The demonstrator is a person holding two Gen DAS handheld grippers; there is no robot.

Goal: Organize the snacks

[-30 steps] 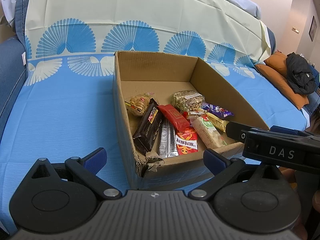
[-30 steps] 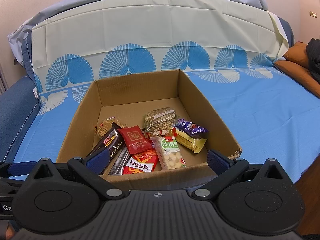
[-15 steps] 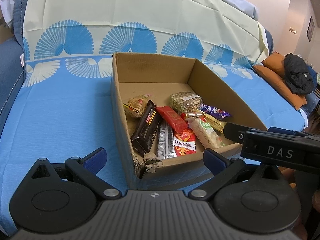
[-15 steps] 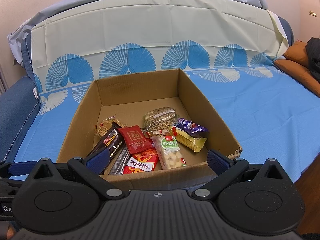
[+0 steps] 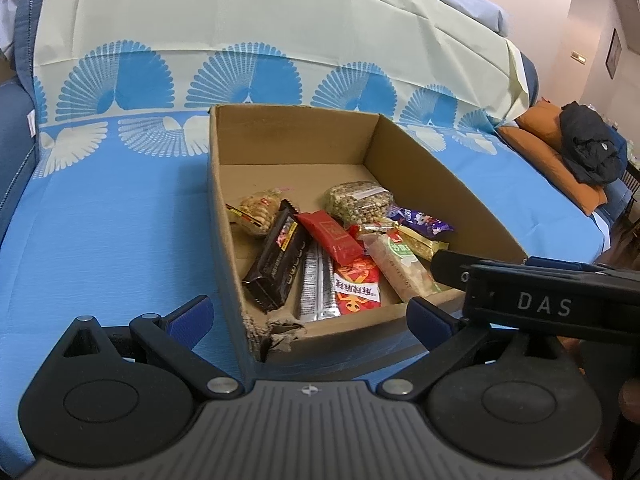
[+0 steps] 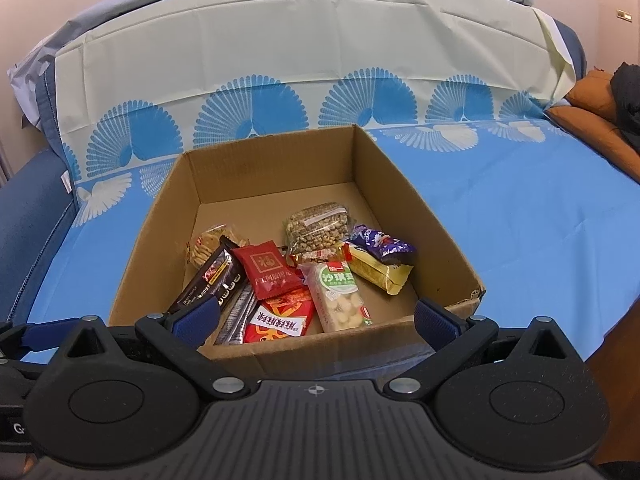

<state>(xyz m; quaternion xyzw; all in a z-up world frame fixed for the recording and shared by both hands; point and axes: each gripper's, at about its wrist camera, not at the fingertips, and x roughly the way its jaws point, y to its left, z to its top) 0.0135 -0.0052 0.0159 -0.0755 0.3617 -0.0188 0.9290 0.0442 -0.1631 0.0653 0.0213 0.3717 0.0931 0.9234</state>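
Note:
An open cardboard box (image 5: 292, 140) (image 6: 272, 168) sits on a blue cloth. Several snack packs lie in its near half: a black bar (image 5: 276, 256) (image 6: 212, 276), a red packet (image 5: 332, 236) (image 6: 266, 268), a silver bar (image 5: 318, 284), a clear bag of nuts (image 5: 358, 198) (image 6: 316, 224), a green-white pack (image 6: 338, 294), a yellow pack (image 6: 376, 272) and a purple wrapper (image 5: 420, 220) (image 6: 380, 244). My left gripper (image 5: 310, 314) is open and empty before the box's near left corner. My right gripper (image 6: 316, 318) is open and empty at the near wall; its body (image 5: 540, 300) shows in the left wrist view.
The blue and cream cloth (image 5: 100, 220) covers a sofa seat and back. The box's near left corner (image 5: 272, 332) is torn. Orange cushions with a dark garment (image 5: 588, 148) lie at the far right. A wooden floor (image 6: 616, 344) shows past the seat's right edge.
The left gripper has shifted slightly, so the box sits a little lower and further left in its view. The right view is almost unchanged. Both grippers stay open.

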